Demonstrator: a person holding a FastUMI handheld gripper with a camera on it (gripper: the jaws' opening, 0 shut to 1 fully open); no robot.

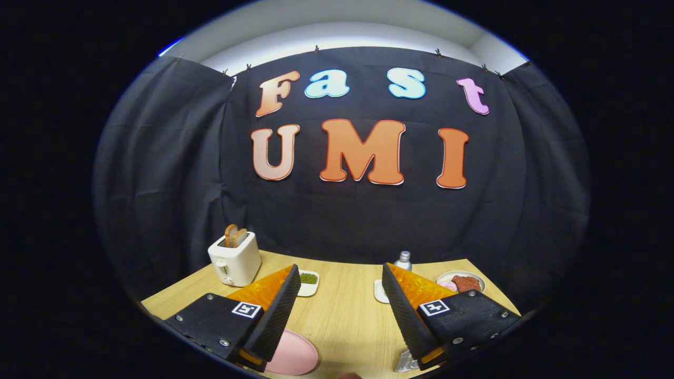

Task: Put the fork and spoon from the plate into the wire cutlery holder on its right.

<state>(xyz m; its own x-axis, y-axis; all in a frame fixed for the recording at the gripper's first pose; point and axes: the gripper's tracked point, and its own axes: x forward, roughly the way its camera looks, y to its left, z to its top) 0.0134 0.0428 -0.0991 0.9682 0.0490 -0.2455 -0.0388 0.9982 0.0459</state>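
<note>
**Gripper held open above the table, nothing between its fingers**

At the far left of the light wooden table [342, 310], a cream-white two-slot toaster [235, 259] was seen, with two brown slices of toast [235, 237] standing up in its slots. Just right of the toaster, beyond the left finger [279, 316], a small white dish of green food [308, 279] was placed. Nearer, a round pink plate [295, 355] lay partly hidden under the left finger's tip; no fork or spoon could be made out on its visible part. The gripper [342, 310] was held spread wide, with bare tabletop between its fingers and nothing grasped. Beyond the right finger [403, 310], a small silver metal bottle [404, 260] was seen standing, with the edge of a white dish [379, 291] just before it. Near the right finger's base, a piece of silvery wire object [406, 362] was visible, possibly the cutlery holder, though this could not be told for certain. At the far right, a white plate of pink and reddish-brown food [461, 282] was set.
</note>
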